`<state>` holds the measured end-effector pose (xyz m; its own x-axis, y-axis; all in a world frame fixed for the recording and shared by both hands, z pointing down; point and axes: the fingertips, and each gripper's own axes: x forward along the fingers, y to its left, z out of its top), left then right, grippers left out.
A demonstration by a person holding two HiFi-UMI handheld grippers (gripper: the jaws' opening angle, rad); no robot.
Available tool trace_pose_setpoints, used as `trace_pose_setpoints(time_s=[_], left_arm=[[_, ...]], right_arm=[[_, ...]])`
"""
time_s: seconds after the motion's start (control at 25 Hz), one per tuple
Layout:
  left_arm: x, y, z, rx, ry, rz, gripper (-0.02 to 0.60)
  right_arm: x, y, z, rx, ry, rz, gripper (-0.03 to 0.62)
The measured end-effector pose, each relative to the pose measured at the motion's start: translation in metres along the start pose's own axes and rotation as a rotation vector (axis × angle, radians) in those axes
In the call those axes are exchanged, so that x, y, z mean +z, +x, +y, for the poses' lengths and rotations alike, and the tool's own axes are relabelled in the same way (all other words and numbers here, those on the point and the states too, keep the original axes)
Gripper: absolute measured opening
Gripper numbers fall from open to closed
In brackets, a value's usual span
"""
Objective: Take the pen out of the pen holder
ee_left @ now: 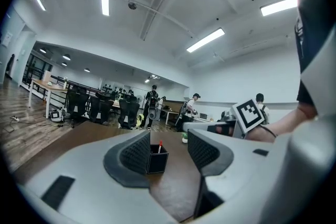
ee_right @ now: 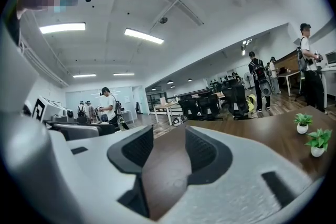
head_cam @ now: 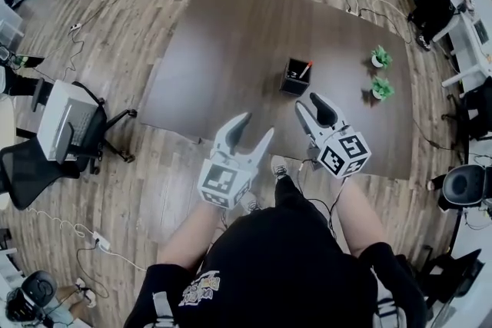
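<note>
A black square pen holder [head_cam: 295, 77] stands on the dark brown table [head_cam: 231, 50], with a red-capped pen [head_cam: 305, 71] sticking out of it. My right gripper [head_cam: 310, 105] hovers just in front of the holder, open and empty. My left gripper [head_cam: 256, 128] is further back over the table's near edge, also open and empty. In the left gripper view the holder [ee_left: 156, 160] and the pen [ee_left: 159, 147] show some way ahead between the spread jaws of the left gripper [ee_left: 169, 147]. The right gripper view shows only bare tabletop between the jaws of the right gripper [ee_right: 169, 147].
Two small potted plants [head_cam: 380, 57] [head_cam: 382, 88] stand on the table to the right of the holder. Office chairs [head_cam: 54, 142] and cables surround the table on a wooden floor. Several people stand by desks [ee_left: 152, 99] in the background.
</note>
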<state>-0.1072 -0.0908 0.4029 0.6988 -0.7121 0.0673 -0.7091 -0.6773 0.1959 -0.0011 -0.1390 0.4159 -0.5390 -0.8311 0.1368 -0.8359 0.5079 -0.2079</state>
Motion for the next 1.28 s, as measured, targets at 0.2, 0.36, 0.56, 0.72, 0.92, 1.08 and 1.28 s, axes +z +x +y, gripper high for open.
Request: trace_pose_setpoints(time_s=[0.2,0.36,0.56,0.72,0.92,1.08,1.28], left_arm=[[0.002,0.017,0.010,0.015,-0.011,0.004,0.199],[-0.002,0.032,0.015,0.033,-0.018,0.015,0.199],[-0.011,0.054,0.022,0.055,-0.025,0.040,0.199],[-0.015,0.069,0.025,0.066,-0.028,0.050,0.199],[-0.016,0.088,0.024,0.069,-0.025,0.058,0.199],[-0.020,0.102,0.020,0.072,-0.023,0.073,0.199],[-0.024,0.118,0.020,0.076,-0.024,0.090,0.199]], right_arm=[[0.001,0.020,-0.022,0.008,0.016,0.012,0.207],[-0.004,0.033,-0.043,0.019,0.030,0.026,0.212],[-0.011,0.049,-0.079,0.009,0.061,0.033,0.215],[-0.019,0.060,-0.102,0.006,0.071,0.048,0.219],[-0.028,0.071,-0.129,0.000,0.070,0.071,0.229],[-0.038,0.079,-0.149,-0.001,0.058,0.089,0.227],[-0.052,0.095,-0.169,0.004,0.004,0.122,0.225]])
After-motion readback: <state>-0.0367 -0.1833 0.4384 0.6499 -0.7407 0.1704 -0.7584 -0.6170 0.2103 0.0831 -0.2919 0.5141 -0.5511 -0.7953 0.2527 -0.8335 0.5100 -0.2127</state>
